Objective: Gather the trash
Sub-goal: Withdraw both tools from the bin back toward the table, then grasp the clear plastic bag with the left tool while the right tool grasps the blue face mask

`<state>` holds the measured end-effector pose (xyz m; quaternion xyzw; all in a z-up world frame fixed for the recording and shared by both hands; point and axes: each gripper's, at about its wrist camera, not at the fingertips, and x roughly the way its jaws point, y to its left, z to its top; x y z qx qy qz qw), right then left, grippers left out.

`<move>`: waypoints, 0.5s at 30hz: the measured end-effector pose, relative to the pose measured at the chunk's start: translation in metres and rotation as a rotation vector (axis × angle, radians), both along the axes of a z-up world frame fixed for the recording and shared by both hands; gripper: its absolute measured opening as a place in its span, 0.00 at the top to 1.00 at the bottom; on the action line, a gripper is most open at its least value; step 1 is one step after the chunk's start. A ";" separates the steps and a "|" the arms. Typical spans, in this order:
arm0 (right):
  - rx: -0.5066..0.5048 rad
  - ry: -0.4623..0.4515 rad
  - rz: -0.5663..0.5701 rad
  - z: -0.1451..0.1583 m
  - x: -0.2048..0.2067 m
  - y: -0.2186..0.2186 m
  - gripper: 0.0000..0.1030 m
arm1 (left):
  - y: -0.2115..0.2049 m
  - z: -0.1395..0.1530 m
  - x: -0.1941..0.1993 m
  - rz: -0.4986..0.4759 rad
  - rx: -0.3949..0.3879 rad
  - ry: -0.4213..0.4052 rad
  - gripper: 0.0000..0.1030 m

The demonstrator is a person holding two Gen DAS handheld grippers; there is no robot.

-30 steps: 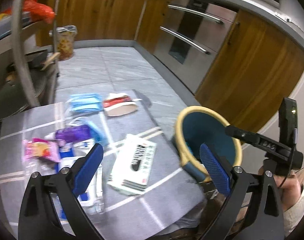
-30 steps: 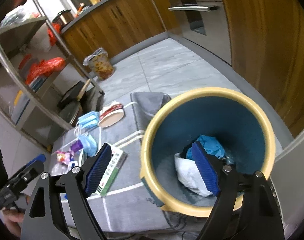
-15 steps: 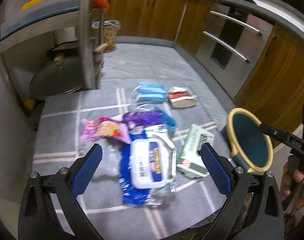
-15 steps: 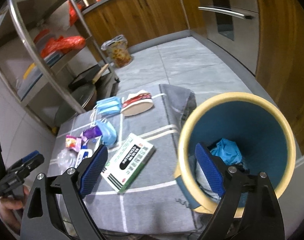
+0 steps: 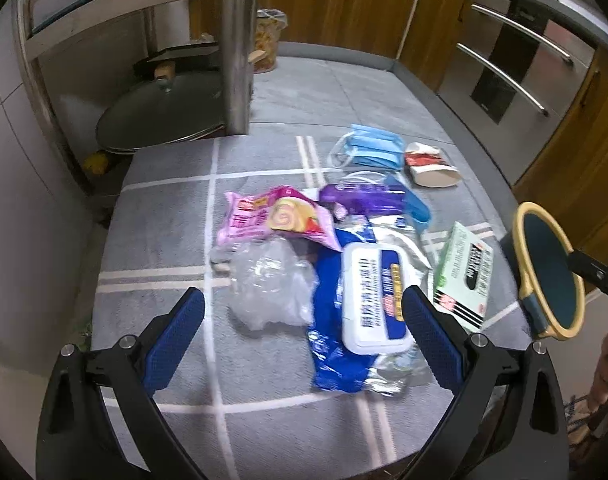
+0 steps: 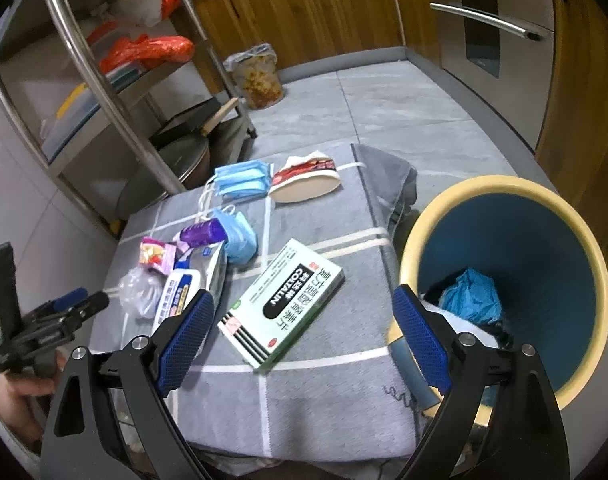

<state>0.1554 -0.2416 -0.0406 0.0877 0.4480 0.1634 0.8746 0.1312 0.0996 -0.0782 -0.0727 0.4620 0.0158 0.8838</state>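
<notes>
Trash lies on a grey checked cloth (image 5: pixel 175 216): a crumpled clear plastic bag (image 5: pixel 269 284), a pink snack wrapper (image 5: pixel 275 218), a blue wet-wipe pack (image 5: pixel 374 302), a purple packet (image 5: pixel 362 196), blue face masks (image 5: pixel 370 146), a red and white wrapper (image 5: pixel 430 164) and a green medicine box (image 6: pixel 281 304). My left gripper (image 5: pixel 304 338) hangs open above the clear bag and the wipe pack, holding nothing. My right gripper (image 6: pixel 301 338) is open over the green box, empty. A blue bin with a yellow rim (image 6: pixel 504 188) stands at the table's right edge, with blue and white trash inside.
A steel shelf rack (image 6: pixel 115 80) with pans, a pot lid (image 5: pixel 163 114) and red bags stands beyond the table's left side. Wooden cabinets (image 6: pixel 320 4) and an oven (image 5: pixel 520 60) line the far walls. A lined waste bin (image 6: pixel 257 76) stands on the grey floor.
Both grippers swung left, away from the bin. The left one now looks over the trash pile instead of the bin, and the right one now faces the green box.
</notes>
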 end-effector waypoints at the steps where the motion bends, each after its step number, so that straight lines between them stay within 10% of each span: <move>1: 0.001 0.005 0.006 -0.001 0.000 0.001 0.12 | 0.002 -0.002 0.002 0.008 0.007 0.003 0.06; 8: -0.008 0.034 0.071 -0.009 -0.006 0.019 0.12 | 0.010 -0.026 0.021 0.032 0.061 0.046 0.10; 15: -0.009 0.043 0.102 -0.011 -0.008 0.028 0.12 | 0.016 -0.046 0.026 0.033 0.027 0.088 0.44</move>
